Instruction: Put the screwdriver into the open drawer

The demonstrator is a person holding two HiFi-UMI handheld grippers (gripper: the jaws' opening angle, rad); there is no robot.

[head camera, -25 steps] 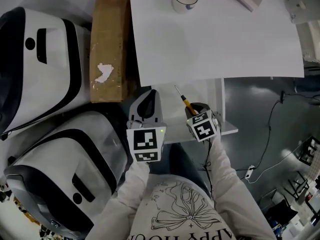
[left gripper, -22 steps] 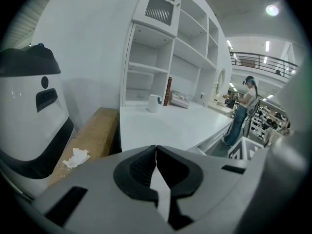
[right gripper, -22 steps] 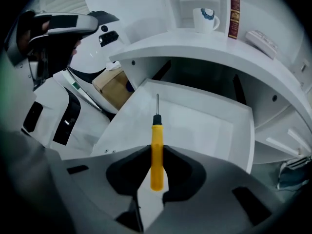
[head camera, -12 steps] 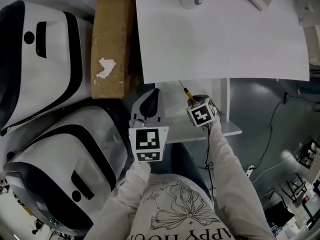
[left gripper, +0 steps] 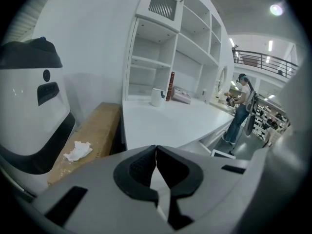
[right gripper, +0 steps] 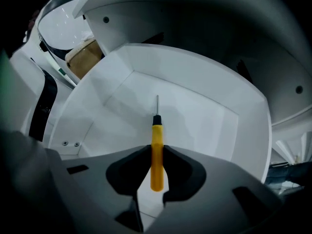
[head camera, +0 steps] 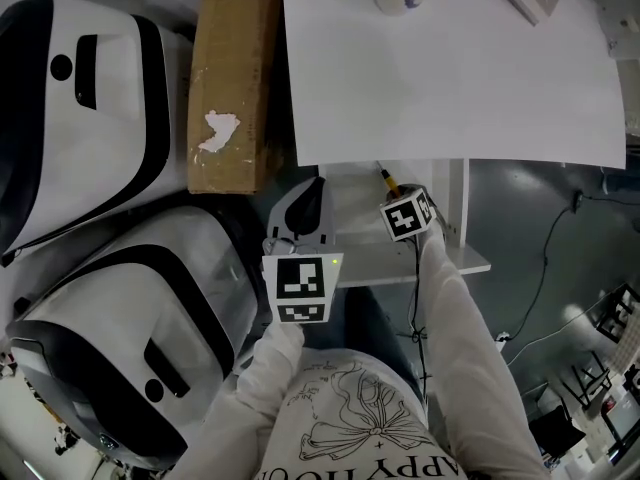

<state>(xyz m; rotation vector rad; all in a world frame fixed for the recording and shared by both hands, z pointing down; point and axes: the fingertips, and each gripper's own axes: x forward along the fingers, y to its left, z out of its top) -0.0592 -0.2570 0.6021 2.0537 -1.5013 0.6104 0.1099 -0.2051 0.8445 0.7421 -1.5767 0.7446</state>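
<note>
One screwdriver (right gripper: 156, 134) in downward right tool (right gripper: 157, 149)

The only lettering that can be read is on the front of the person's shirt (head camera: 330, 408), below a line drawing. It is in large capitals, upside down and cut by the picture's lower edge, roughly "APPY HO". The left cube (head camera: 302, 288) and right cube (head camera: 406, 215) bear black-and-white square code markers.

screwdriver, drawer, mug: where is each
screwdriver (right gripper: 157, 145): right gripper view, yellow handle.
drawer (right gripper: 204, 118): right gripper view, bare floor.
mug (head camera: 398, 4): head view, outer wall.
</note>
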